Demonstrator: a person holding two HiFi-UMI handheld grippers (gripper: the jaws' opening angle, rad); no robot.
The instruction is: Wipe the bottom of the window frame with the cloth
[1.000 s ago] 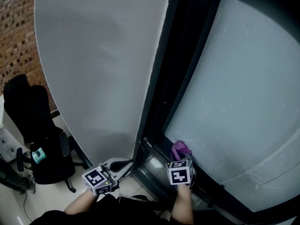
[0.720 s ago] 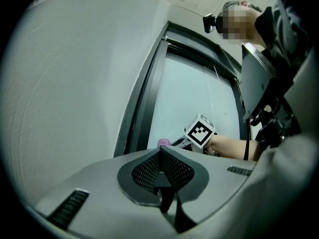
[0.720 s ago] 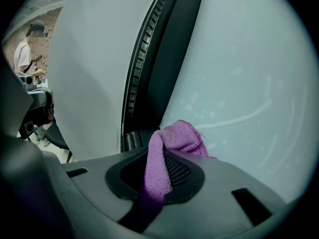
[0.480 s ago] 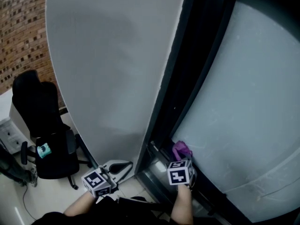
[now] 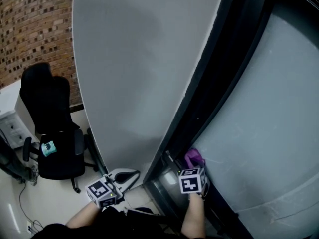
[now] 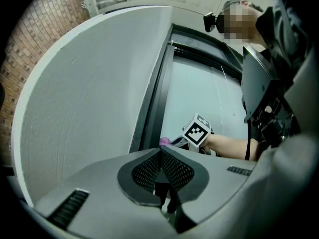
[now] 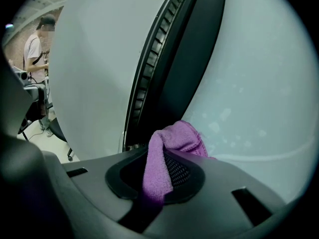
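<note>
My right gripper (image 5: 195, 166) is shut on a purple cloth (image 5: 194, 157), which is pressed into the lower left corner of the dark window frame (image 5: 219, 209), against the frosted glass (image 5: 269, 133). In the right gripper view the cloth (image 7: 166, 148) bulges up out of the right gripper (image 7: 162, 159), with the frame's upright (image 7: 169, 78) just behind it. My left gripper (image 5: 118, 179) hangs low to the left of the frame, by the white wall (image 5: 139, 73). In the left gripper view that gripper (image 6: 160, 156) is shut with nothing in it.
A black office chair (image 5: 52, 128) stands on the floor at the left, in front of a brick wall (image 5: 30, 29). A person (image 7: 37, 44) stands far off by a desk. Cables lie on the floor near the chair.
The head view has swung left, so wall and frame sit further right in the picture. Both grippers and the cloth stay in about the same places.
</note>
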